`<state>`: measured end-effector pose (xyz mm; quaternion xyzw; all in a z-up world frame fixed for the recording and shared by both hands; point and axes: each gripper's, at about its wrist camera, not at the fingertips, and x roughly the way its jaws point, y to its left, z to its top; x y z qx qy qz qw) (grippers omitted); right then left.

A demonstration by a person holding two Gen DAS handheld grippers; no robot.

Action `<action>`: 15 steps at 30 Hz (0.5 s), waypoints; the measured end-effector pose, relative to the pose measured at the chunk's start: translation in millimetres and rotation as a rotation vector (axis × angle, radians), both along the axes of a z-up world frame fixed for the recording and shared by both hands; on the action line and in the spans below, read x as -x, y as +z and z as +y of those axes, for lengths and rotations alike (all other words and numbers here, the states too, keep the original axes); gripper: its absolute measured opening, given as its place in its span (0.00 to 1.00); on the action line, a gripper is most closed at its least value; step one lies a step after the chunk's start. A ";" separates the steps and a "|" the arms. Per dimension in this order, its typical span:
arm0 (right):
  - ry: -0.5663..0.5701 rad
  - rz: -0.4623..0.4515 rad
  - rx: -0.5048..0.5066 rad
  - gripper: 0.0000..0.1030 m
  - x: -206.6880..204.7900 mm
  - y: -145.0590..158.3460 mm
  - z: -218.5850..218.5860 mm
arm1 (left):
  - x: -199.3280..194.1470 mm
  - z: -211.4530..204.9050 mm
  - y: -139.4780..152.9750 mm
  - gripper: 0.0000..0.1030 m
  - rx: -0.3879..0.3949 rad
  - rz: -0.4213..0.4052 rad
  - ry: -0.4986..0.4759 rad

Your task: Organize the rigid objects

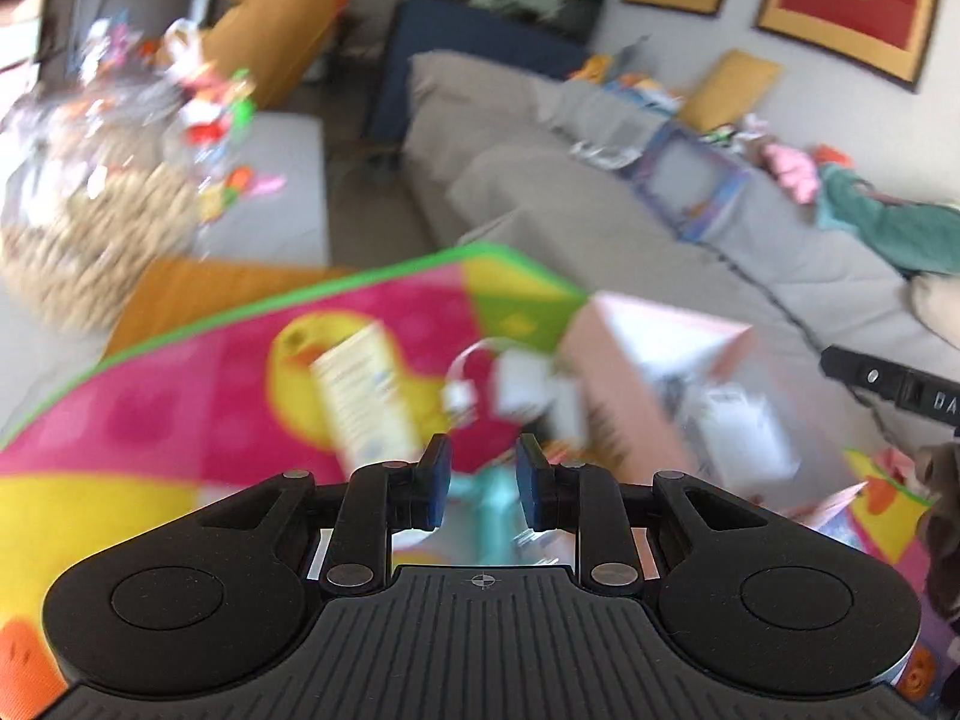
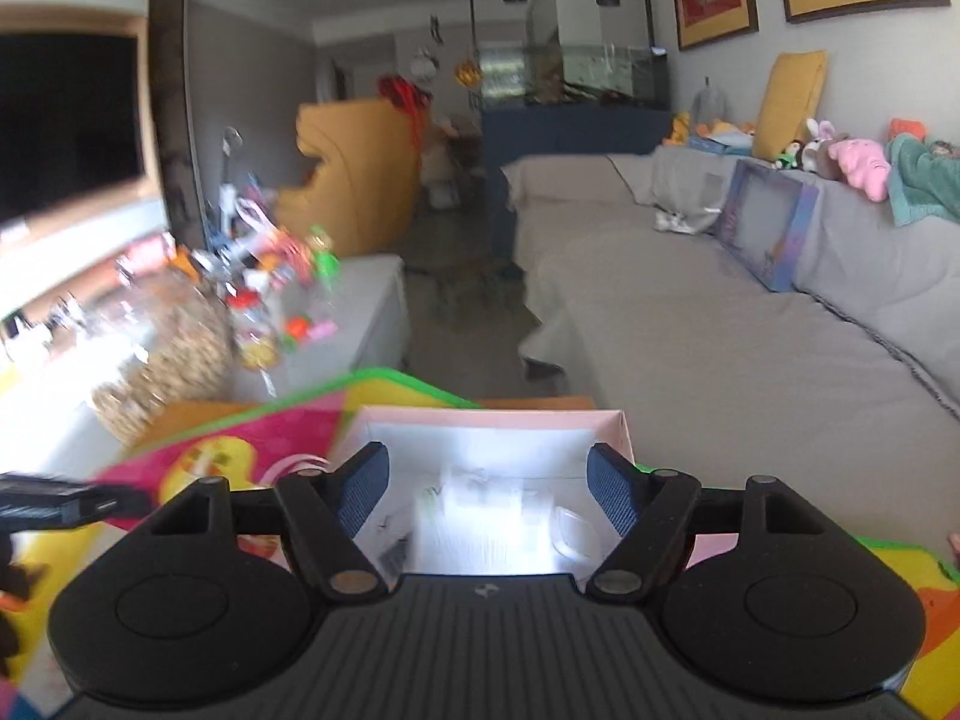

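In the left wrist view, my left gripper (image 1: 485, 480) hovers over a bright play mat (image 1: 210, 390), jaws only a narrow gap apart. A blurred teal shape (image 1: 489, 516) fills that gap; whether the pads press on it is unclear. Ahead lie a yellow-and-white carton (image 1: 366, 396), white plugs with a cable (image 1: 516, 390) and an open pink box (image 1: 630, 372). In the right wrist view, my right gripper (image 2: 487, 486) is open wide above the pink box (image 2: 492, 417), nothing between its fingers. White items (image 2: 498, 516) lie inside the box.
A long grey sofa (image 2: 720, 330) runs along the right, with a blue framed box (image 2: 768, 228) and plush toys (image 2: 864, 165) on it. A wicker basket (image 2: 168, 360) of toys stands on the left beside a grey bench (image 2: 372, 300). The picture is motion-blurred.
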<state>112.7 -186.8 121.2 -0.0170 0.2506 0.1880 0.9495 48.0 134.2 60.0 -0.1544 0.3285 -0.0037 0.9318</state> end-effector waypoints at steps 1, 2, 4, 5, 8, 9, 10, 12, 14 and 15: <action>0.010 0.014 0.005 0.71 -2.0 -4.4 6.0 | 3.8 4.2 -4.8 0.25 -0.002 0.009 0.007; 0.028 0.027 0.005 0.71 -2.0 -7.4 10.6 | 5.5 6.2 -8.7 0.25 -0.002 0.013 0.009; 0.087 0.047 0.017 0.71 2.3 -14.4 20.9 | 6.6 5.6 -13.3 0.25 0.009 0.011 0.001; 0.117 0.050 0.031 0.71 5.6 -16.6 27.4 | 6.3 1.9 -14.0 0.25 0.019 0.007 -0.010; 0.181 0.058 0.074 0.64 17.9 -21.7 46.6 | 5.8 -10.5 -15.7 0.25 0.020 0.001 -0.050; 0.201 0.063 0.081 0.62 22.9 -22.5 52.0 | 3.5 -15.9 -17.3 0.25 0.001 0.003 -0.062; 0.221 0.068 0.087 0.60 25.8 -23.4 57.2 | 1.5 -21.4 -19.2 0.25 -0.026 0.009 -0.069; 0.241 0.066 0.096 0.59 31.2 -22.0 64.3 | -5.0 -29.0 -24.4 0.25 -0.071 0.020 -0.068; 0.253 0.061 0.101 0.54 35.7 -19.9 70.6 | -11.3 -31.2 -29.8 0.25 -0.076 0.030 -0.067; 0.261 0.064 0.099 0.52 36.2 -18.0 72.9 | -13.4 -30.8 -31.6 0.25 -0.073 0.031 -0.068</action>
